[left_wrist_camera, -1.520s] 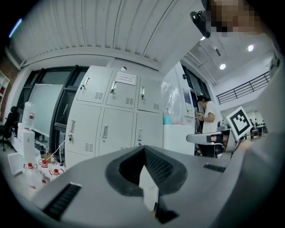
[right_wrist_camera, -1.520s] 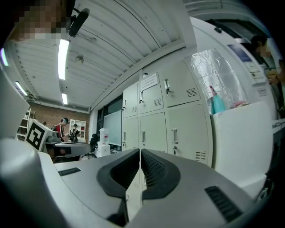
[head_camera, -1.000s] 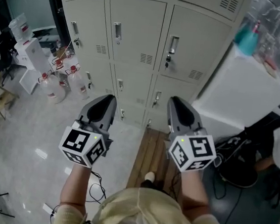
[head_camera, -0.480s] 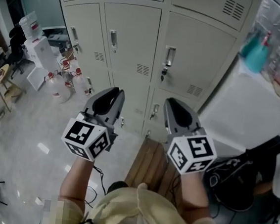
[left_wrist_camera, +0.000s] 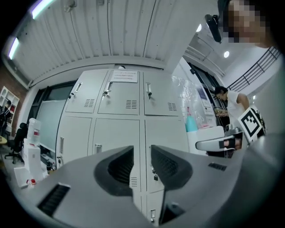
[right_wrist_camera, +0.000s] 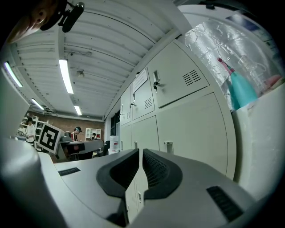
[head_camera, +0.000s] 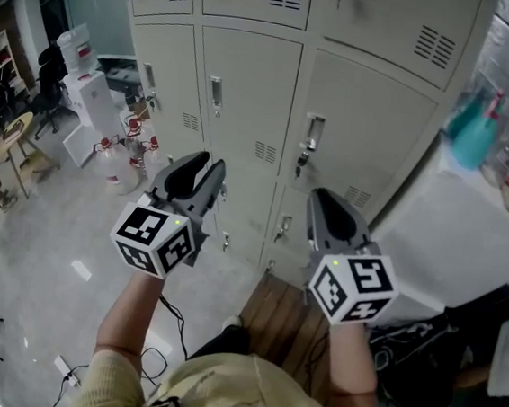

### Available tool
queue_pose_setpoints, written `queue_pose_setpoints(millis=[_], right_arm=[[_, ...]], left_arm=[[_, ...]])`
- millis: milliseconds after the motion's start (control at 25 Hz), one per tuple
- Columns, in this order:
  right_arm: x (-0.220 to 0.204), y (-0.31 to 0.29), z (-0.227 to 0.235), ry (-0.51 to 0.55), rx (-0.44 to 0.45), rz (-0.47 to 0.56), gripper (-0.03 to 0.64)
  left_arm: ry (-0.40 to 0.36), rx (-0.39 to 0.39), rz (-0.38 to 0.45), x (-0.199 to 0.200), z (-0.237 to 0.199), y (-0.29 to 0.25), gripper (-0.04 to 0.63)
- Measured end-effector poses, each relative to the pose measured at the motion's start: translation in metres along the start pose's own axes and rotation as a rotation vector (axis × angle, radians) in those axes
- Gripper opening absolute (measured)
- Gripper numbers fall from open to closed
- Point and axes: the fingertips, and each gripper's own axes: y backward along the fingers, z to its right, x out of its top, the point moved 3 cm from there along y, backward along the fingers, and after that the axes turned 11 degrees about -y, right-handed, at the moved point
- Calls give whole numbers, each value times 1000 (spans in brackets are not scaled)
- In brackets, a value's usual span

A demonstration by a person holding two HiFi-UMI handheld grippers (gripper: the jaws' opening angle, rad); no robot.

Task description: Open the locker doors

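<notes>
A bank of beige locker doors (head_camera: 253,89) stands shut in front of me, each with a small metal handle (head_camera: 216,90). In the head view my left gripper (head_camera: 212,163) is held level below the middle-row doors, apart from them. Its jaws have just been opening and stand open with nothing between them (left_wrist_camera: 142,153). My right gripper (head_camera: 321,197) hovers beside it, under the right door's handle (head_camera: 312,132), shut and empty (right_wrist_camera: 140,153). Neither gripper touches a door. The lockers (left_wrist_camera: 118,131) fill the left gripper view and run along the right gripper view (right_wrist_camera: 187,124).
Water jugs (head_camera: 120,152) and a white dispenser (head_camera: 87,97) stand at the lockers' left. A white cabinet (head_camera: 445,236) with a teal spray bottle (head_camera: 475,131) is close on the right. A wooden pallet (head_camera: 287,308) and cables (head_camera: 169,325) lie on the floor below.
Both grippers have moved toward the lockers and a little up. The left jaws went from shut to open. More of the upper locker row has come into view.
</notes>
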Motion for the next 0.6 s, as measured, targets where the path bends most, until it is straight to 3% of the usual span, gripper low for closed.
queue_pose_setpoints(millis=[280, 600], right_arm=[[17, -32, 6, 21, 0, 11, 6], [46, -94, -1, 116, 32, 27, 6]], left_arm=[[-49, 18, 61, 25, -31, -41, 121], [-108, 38, 108, 49, -74, -89, 133]])
